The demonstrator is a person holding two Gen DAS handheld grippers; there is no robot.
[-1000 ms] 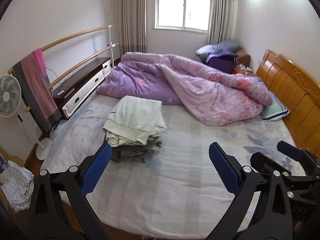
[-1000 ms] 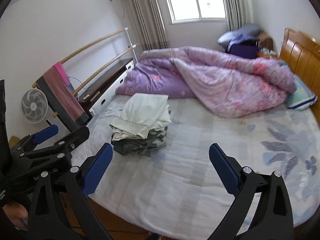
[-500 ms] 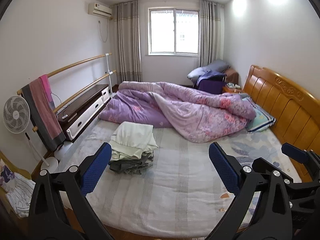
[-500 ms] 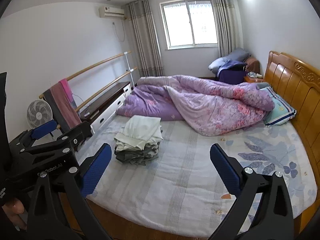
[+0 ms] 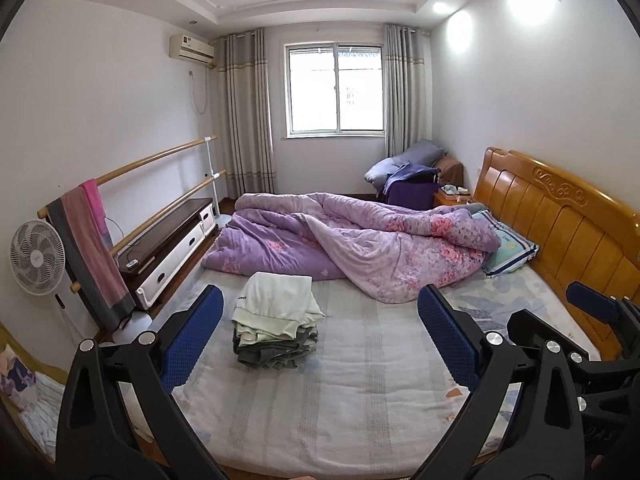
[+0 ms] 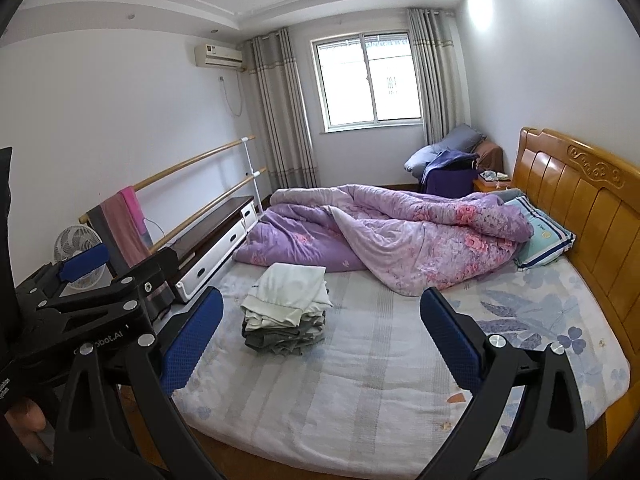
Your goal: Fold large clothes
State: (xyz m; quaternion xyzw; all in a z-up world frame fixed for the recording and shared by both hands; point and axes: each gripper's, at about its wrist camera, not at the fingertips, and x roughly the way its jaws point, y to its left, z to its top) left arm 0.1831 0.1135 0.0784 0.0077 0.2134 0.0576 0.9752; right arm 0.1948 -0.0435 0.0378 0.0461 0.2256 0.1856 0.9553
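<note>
Progress: folded clothes stack complete in appearance, pale garment on top, grey ones beneath; resting on the bed at roughly 10 o'clock from centre. No unfolded garment visible, so little apparently left. Left gripper and right gripper: jaws wide apart, empty, well clear of stack. Purple quilt bunched at 12 o'clock. Open sheet from 3 to 6 o'clock; near mattress edge just below grippers.

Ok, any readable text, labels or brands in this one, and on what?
"obot.AI": on the body of the left gripper, seen in the right wrist view; the first letters are hidden.
Air conditioner badge: too blurred to read.
Pillow logo: too small to read.
Top garment, dark tag: unreadable.
</note>
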